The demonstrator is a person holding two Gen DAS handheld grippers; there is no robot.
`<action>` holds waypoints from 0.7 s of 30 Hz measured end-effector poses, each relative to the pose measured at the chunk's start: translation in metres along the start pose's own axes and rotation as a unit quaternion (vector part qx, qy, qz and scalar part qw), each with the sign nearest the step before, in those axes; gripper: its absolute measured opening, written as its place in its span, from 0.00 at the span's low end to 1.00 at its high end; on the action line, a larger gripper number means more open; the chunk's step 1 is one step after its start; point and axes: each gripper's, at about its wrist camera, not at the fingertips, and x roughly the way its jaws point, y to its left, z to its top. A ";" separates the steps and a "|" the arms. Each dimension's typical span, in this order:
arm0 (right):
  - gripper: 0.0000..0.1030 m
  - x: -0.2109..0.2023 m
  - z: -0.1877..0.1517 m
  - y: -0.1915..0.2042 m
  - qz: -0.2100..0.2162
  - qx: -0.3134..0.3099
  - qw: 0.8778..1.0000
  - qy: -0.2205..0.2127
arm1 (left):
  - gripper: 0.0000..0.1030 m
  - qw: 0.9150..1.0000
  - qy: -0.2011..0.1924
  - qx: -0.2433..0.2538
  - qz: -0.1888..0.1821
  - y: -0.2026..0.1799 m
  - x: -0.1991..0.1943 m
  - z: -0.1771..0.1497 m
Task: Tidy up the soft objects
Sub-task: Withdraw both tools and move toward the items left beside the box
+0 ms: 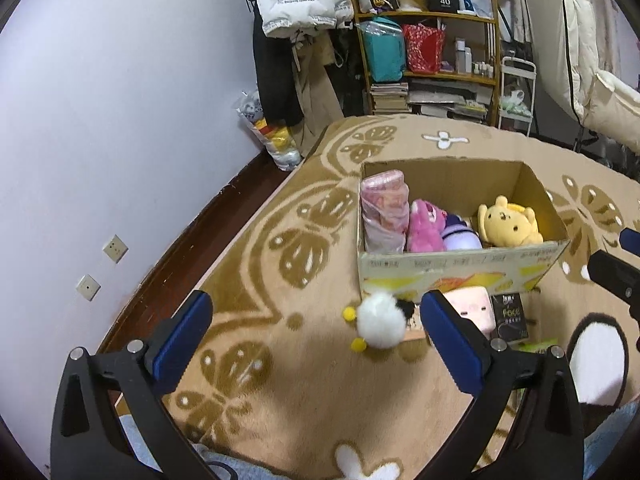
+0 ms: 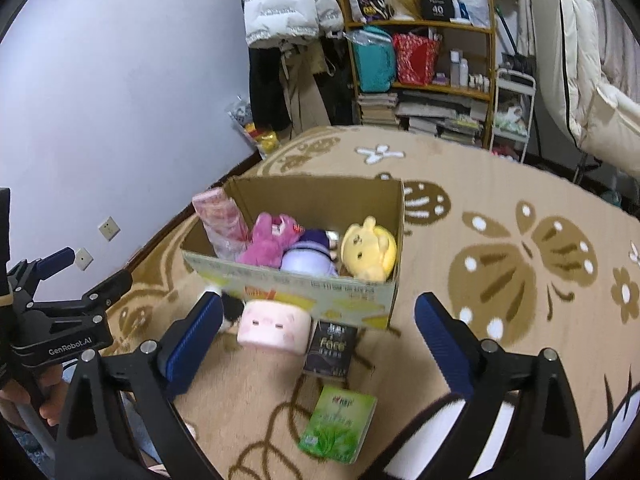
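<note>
Clearly, both the left gripper (image 1: 316, 336) and right gripper (image 2: 320, 336) hung spread and empty. The white plush (image 1: 379, 325) and pink plush (image 2: 274, 327) lay against the cardboard box's (image 2: 296, 289) front; a grab risked snagging its wall.

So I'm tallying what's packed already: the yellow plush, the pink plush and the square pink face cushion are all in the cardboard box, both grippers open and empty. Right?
Not quite. The square pink face cushion is not in the cardboard box; the right wrist view shows it on the carpet against the box's near wall. The yellow plush and pink plush are inside, and the left gripper and right gripper are open and empty.
</note>
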 end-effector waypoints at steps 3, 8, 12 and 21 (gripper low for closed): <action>0.98 0.005 -0.007 -0.002 -0.016 0.005 1.000 0.016 | 1.00 1.000 0.009 0.005 -0.003 -0.003 0.004 -0.005; 0.98 0.020 -0.018 -0.004 -0.025 0.011 0.998 0.051 | 1.00 0.999 0.036 0.015 -0.006 -0.008 0.020 -0.009; 0.98 0.036 -0.027 -0.008 -0.036 0.022 0.996 0.078 | 1.00 0.998 0.060 0.012 -0.010 -0.008 0.037 -0.014; 0.92 0.075 -0.047 -0.014 -0.054 0.029 0.987 0.147 | 1.00 0.995 0.102 0.012 -0.016 -0.012 0.070 -0.017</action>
